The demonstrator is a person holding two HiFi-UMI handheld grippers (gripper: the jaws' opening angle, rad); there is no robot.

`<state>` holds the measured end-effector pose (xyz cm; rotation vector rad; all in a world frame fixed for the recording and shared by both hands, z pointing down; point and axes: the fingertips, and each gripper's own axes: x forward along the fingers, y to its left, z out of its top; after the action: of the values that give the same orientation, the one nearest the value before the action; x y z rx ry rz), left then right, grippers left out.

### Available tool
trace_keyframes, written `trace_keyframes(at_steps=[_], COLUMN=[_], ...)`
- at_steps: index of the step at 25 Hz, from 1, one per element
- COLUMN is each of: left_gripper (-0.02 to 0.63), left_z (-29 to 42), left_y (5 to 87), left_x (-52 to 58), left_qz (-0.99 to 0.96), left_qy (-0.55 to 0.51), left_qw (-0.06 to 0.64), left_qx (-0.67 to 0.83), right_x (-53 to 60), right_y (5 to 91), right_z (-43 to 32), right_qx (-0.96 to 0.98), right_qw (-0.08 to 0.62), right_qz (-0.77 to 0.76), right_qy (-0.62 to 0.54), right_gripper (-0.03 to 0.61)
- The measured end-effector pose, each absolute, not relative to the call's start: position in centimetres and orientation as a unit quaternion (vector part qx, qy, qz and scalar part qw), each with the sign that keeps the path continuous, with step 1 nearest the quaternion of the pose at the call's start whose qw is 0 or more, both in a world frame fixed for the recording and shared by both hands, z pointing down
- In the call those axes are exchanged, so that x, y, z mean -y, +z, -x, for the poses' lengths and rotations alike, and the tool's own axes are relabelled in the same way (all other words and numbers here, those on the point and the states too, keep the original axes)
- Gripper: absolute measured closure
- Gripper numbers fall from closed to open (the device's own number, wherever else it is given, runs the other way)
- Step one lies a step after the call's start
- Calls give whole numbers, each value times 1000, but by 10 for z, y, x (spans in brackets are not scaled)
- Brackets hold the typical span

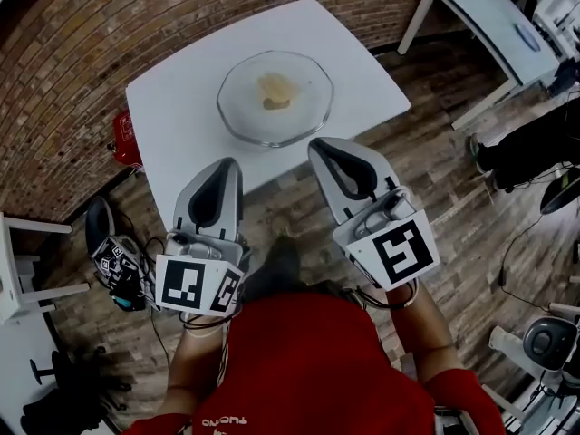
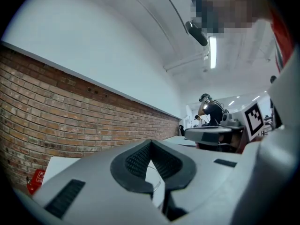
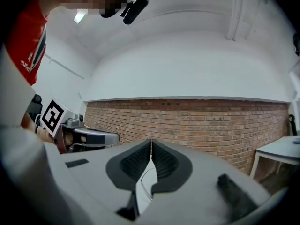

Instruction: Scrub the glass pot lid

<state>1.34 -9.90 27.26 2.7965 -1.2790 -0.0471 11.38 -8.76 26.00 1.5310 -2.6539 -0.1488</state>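
Observation:
The glass pot lid (image 1: pixel 275 98) lies on the white table (image 1: pixel 172 116), with a small yellowish-brown lump (image 1: pixel 275 91) at its middle. My left gripper (image 1: pixel 227 165) hovers over the table's near edge, shut and empty, short of the lid on its near left. My right gripper (image 1: pixel 318 144) is also shut with nothing in it, just off the lid's near right rim. In the left gripper view the left gripper (image 2: pixel 150 142) has its jaws together, pointing level along a brick wall. In the right gripper view the right gripper (image 3: pixel 150 141) looks the same.
A brick wall (image 1: pixel 82 53) runs behind the table. A red object (image 1: pixel 124 140) sits on the floor at the table's left. A second white table (image 1: pixel 489 16) stands at the upper right. Cables and gear (image 1: pixel 113 265) lie on the wooden floor at left. A person (image 2: pixel 212 110) stands far off.

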Motion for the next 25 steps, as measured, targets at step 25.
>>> trace_keyframes(at_steps=[25], left_gripper=[597], left_z=[-4], left_y=[352], left_x=[325], left_qz=[-888], left_qy=[49], left_qw=[59], left_qx=[453], right_x=[329], right_y=[346], right_z=[-106], right_qx=[864], right_qw=[146], right_qz=[-482], right_qy=[12], right_gripper=[548])
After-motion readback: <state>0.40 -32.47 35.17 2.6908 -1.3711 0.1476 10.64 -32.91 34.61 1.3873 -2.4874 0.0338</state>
